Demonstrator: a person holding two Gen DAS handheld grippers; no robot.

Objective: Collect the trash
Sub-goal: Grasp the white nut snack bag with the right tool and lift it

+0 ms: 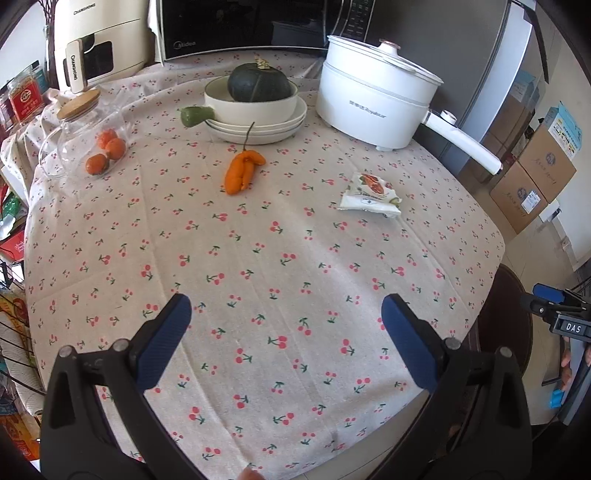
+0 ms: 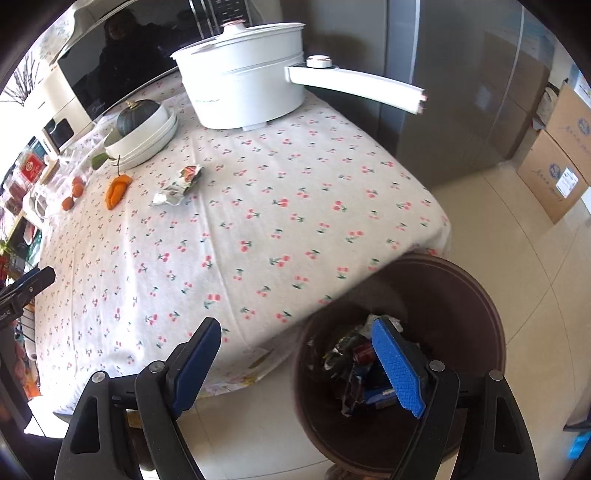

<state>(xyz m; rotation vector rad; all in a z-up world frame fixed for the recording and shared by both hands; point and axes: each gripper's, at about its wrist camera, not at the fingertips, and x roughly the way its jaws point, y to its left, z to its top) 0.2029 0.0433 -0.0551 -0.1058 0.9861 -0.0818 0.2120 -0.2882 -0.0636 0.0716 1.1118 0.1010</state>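
Note:
A crumpled white snack wrapper (image 1: 371, 195) lies on the cherry-print tablecloth (image 1: 258, 258), right of centre; it also shows in the right wrist view (image 2: 177, 186). A dark brown trash bin (image 2: 454, 280) stands on the floor at the table's near right corner and holds several wrappers and a can (image 2: 364, 350). My left gripper (image 1: 286, 314) is open and empty above the near part of the table. My right gripper (image 2: 297, 332) is open and empty, above the table edge and the bin's rim.
A white electric pot (image 1: 373, 99) with a long handle (image 2: 354, 86) stands at the back right. Stacked bowls hold a green squash (image 1: 258, 83). An orange gourd (image 1: 242, 171), a glass jar (image 1: 81, 136), a microwave (image 1: 243, 26) and cardboard boxes (image 2: 557, 166) are around.

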